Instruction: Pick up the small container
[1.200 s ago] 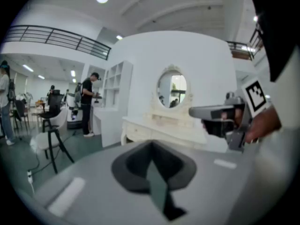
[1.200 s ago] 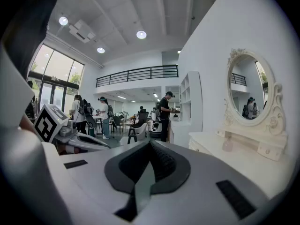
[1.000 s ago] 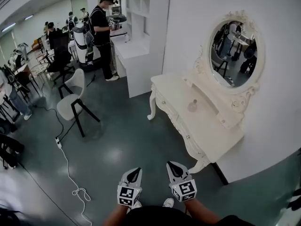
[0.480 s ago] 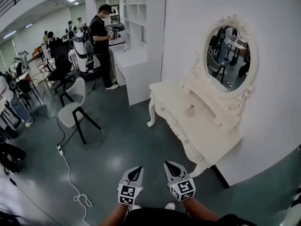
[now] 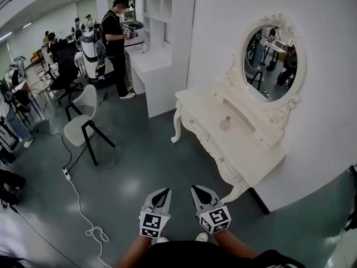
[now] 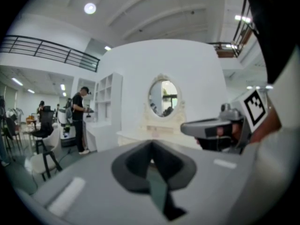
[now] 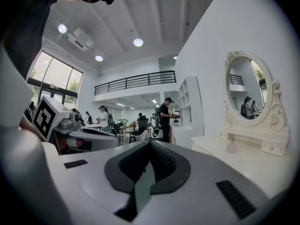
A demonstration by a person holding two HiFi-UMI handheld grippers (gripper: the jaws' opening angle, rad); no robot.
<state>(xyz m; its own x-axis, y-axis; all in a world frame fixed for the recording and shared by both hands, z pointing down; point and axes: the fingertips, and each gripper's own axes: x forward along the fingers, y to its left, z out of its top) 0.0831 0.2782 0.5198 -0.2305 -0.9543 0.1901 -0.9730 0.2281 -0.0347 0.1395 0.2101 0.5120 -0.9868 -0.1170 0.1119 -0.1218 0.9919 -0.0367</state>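
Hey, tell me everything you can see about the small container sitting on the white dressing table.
The small container looks like a little pale pink, see-through bottle: a rounded body that narrows to a short neck or cap on top. It stands upright on the dressing table, toward the back of the top, just in front of the raised shelf under the oval mirror. Only the tabletop touches it. It is too small to tell any label or contents.

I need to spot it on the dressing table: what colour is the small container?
Pale pink; the small container shows best in the right gripper view.
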